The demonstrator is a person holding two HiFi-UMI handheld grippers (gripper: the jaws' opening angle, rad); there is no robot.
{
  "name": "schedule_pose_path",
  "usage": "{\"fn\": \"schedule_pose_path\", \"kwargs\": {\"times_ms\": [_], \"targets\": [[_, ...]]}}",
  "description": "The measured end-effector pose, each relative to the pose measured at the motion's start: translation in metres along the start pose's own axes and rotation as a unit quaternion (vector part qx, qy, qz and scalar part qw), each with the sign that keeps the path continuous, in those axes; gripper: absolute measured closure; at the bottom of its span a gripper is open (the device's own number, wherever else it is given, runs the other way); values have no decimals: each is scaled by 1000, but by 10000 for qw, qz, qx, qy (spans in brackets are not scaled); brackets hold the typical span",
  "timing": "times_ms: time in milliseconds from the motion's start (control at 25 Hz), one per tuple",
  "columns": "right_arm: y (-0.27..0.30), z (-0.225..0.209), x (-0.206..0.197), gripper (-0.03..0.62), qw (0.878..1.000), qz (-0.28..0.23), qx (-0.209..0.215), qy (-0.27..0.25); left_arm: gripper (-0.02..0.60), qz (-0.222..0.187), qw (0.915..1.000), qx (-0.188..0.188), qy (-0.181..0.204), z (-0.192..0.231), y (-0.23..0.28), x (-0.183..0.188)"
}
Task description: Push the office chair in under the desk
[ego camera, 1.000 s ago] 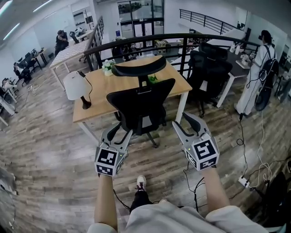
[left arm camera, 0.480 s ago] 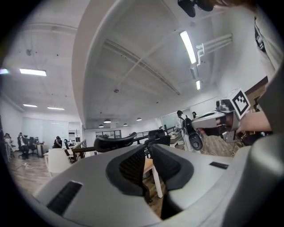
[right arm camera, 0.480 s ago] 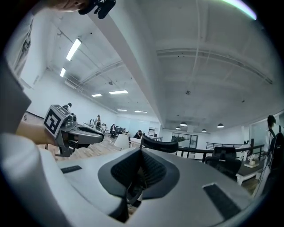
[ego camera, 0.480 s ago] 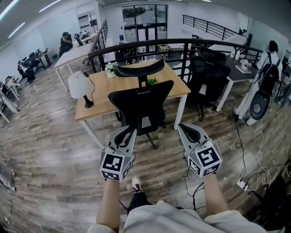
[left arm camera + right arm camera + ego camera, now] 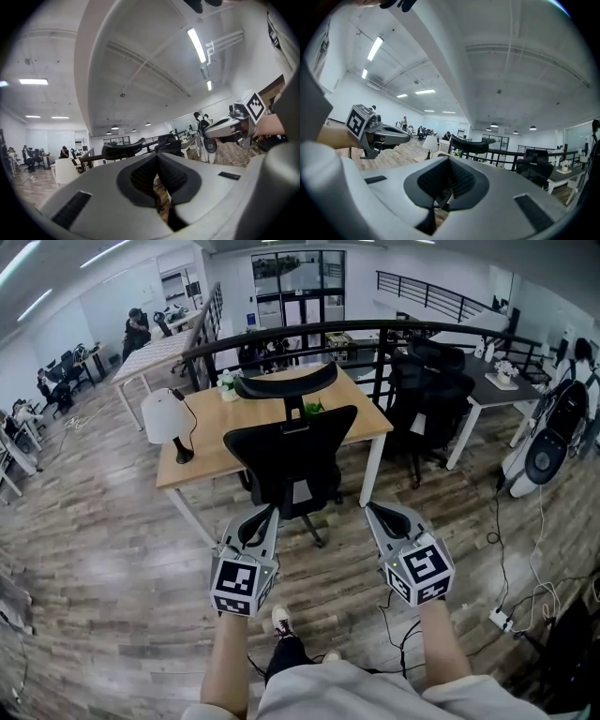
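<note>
The office chair point(image 5: 291, 460), one black mesh back with a curved headrest, stands at the near edge of the pale wooden desk point(image 5: 202, 442), back toward the person; its seat seems partly under the top. Two grey grippers hang near it: the left gripper point(image 5: 262, 513) has its jaws pressed together, empty; the right gripper point(image 5: 378, 511) is closing on nothing. One white lamp point(image 5: 167, 416) stands on the desk

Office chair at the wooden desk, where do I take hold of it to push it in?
Probably the backrest, on both side edges, coming from behind. Its back faces you and its front faces the desk, so a push there should roll it straight under. The headrest sits on a thin stem.
</note>
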State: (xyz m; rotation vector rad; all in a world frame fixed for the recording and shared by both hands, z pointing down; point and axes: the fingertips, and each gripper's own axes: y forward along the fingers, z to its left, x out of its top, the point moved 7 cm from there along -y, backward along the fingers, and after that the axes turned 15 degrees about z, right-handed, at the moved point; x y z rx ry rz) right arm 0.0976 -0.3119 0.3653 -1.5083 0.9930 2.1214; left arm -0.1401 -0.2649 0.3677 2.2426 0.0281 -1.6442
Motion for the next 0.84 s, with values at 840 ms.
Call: {"fn": "schedule_pose_path", "kwargs": {"times_ms": [840], "targets": [[15,-14,-3,585,9999,97,36,46,563,110,9999,-91,-40,2,18,-4]]}}
